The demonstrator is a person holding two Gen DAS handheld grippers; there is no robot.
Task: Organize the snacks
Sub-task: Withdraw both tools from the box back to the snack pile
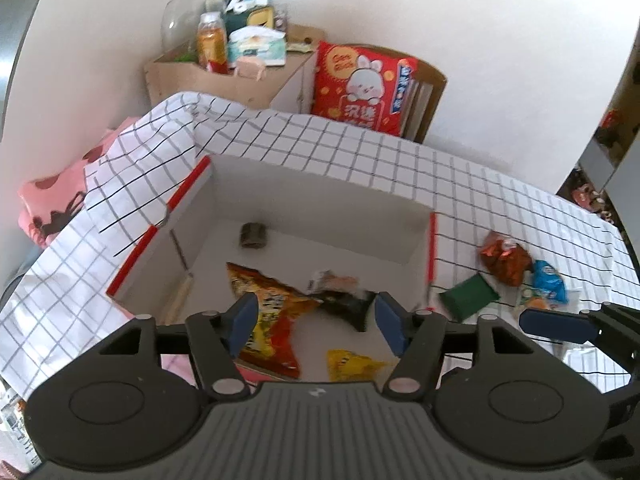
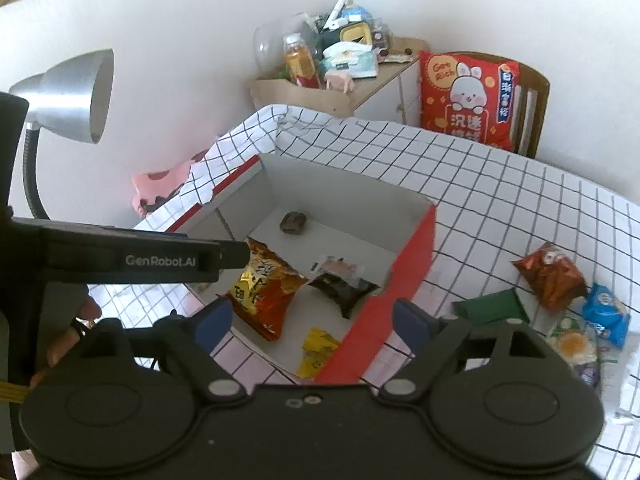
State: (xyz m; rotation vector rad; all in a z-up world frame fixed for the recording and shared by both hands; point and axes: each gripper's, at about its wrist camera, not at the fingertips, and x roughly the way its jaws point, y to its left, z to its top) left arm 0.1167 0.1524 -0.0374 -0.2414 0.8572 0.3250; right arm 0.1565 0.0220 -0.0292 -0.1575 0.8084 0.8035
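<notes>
Red-edged white box on black-gridded white tablecloth, green packet beside it

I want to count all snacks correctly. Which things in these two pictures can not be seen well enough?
- Yellow packet in the white box: left wrist view, its lower edge is hidden by the left gripper.
- Small dark object at the box's far wall: too small and blurred in both views.
- Snack pile outside the box: right wrist view, packets overlap near the gripper body, count unclear.
</notes>
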